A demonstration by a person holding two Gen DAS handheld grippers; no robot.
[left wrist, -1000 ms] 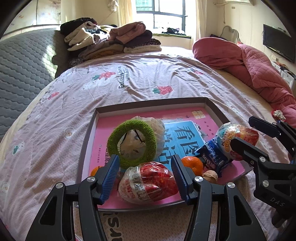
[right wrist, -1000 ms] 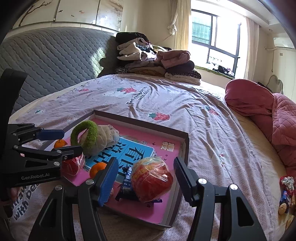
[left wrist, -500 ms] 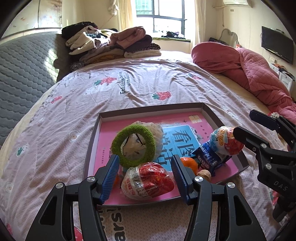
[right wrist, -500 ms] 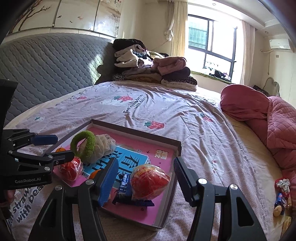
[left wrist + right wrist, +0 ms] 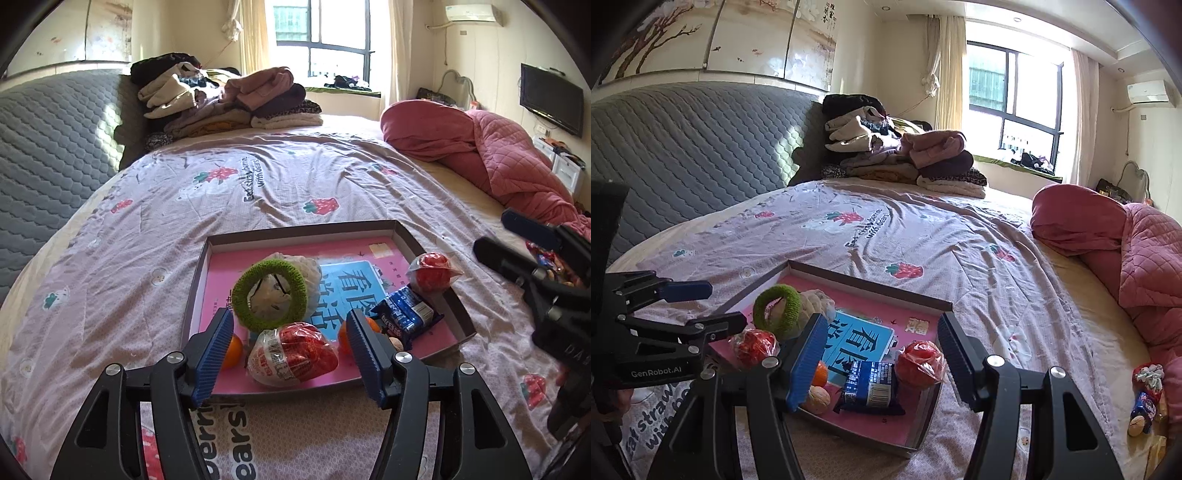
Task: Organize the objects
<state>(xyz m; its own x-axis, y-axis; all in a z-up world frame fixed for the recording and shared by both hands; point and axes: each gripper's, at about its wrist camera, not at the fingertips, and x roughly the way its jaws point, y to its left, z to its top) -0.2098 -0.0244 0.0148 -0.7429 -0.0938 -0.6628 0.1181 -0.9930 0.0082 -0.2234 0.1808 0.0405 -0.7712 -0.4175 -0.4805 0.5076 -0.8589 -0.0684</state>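
Shallow tray (image 5: 436,258) on the bedspread (image 5: 258,192) holds two red bagged snacks (image 5: 293,352), two oranges (image 5: 232,345), one blue packet (image 5: 406,314), one green ring (image 5: 271,293), one walnut (image 5: 818,398). Left gripper (image 5: 290,356) and right gripper (image 5: 882,363) both hang spread wide, empty, above the tray's near edge. Only the right wrist view shows loose snacks (image 5: 1145,395) beside the pink quilt (image 5: 1145,258).

Daylight is pouring in through the window (image 5: 1015,110), blowing out the panes and glaring off the curtain (image 5: 945,66). Sun patches are falling across the bed sheet (image 5: 295,192) and grey headboard (image 5: 701,147). Both fisheye views are bending at the edges, corners going black; focus is staying sharp.
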